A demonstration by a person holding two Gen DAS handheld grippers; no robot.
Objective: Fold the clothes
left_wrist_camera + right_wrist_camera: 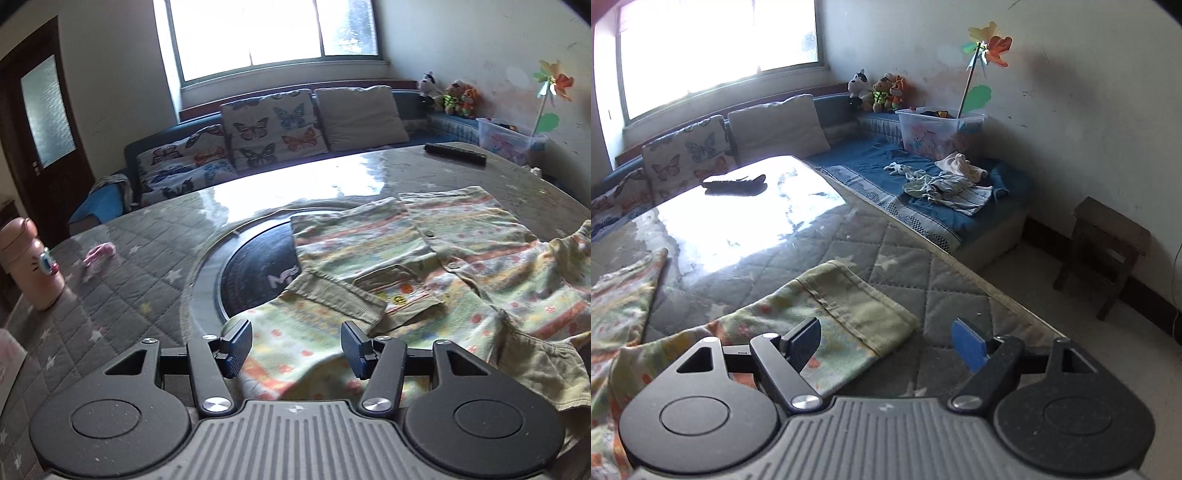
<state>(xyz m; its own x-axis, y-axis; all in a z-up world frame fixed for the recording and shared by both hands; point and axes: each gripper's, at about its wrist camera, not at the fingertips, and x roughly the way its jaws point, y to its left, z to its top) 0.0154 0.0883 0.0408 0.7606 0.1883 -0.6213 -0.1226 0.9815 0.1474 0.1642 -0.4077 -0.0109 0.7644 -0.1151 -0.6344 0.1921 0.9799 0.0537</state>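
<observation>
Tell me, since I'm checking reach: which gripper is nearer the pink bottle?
Left. The left gripper hangs open over the patterned garment, with the pink bottle off to its left. The right gripper is at the garment's sleeve; its view shows no bottle.

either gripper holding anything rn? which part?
Nothing held. Left gripper is open over the shirt; right gripper is open above its sleeve cuff.

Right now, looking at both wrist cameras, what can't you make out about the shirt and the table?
- Left wrist: the patterned shirt runs off the right edge, and the left gripper hides its near hem.
- Left wrist: the disc lettering is partly under the shirt.
- Right wrist: window glare washes out the table; the dark object is only a silhouette.
</observation>
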